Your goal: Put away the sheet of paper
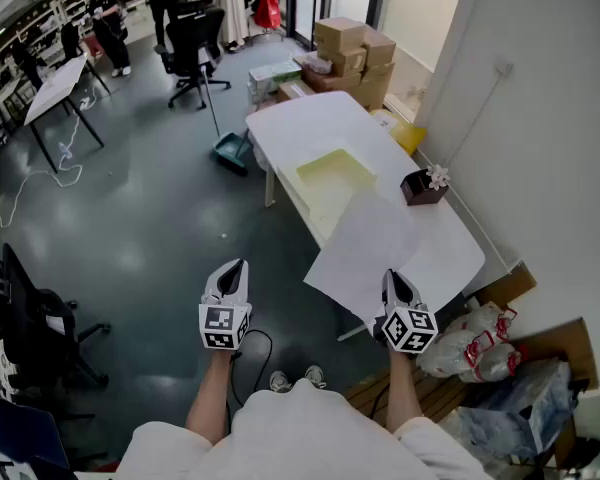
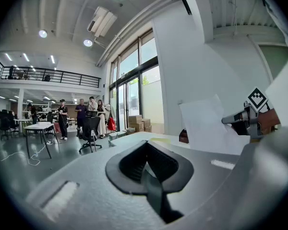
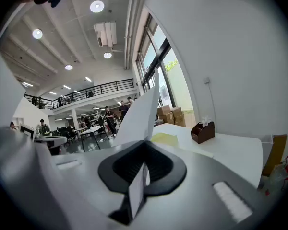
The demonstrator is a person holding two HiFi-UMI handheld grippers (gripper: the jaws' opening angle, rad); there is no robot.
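Note:
A white sheet of paper [image 1: 365,248] hangs in the air over the near end of the white table [image 1: 310,118], with my right gripper [image 1: 396,282] shut on its near edge. In the right gripper view the paper [image 3: 137,116] stands up from between the closed jaws of that gripper [image 3: 142,172]. My left gripper [image 1: 237,267] is to the left over the floor, apart from the sheet, shut with nothing in it [image 2: 151,178]. From the left gripper view I see the paper [image 2: 209,123] and the right gripper [image 2: 244,119]. A pale yellow tray [image 1: 335,173] lies on the table.
A brown tissue box [image 1: 422,186] stands at the table's right edge by the wall. Cardboard boxes [image 1: 355,53] are stacked beyond the table. A dustpan [image 1: 230,151] and an office chair [image 1: 195,43] are on the floor, and plastic bags [image 1: 475,343] at the right. People stand at the back.

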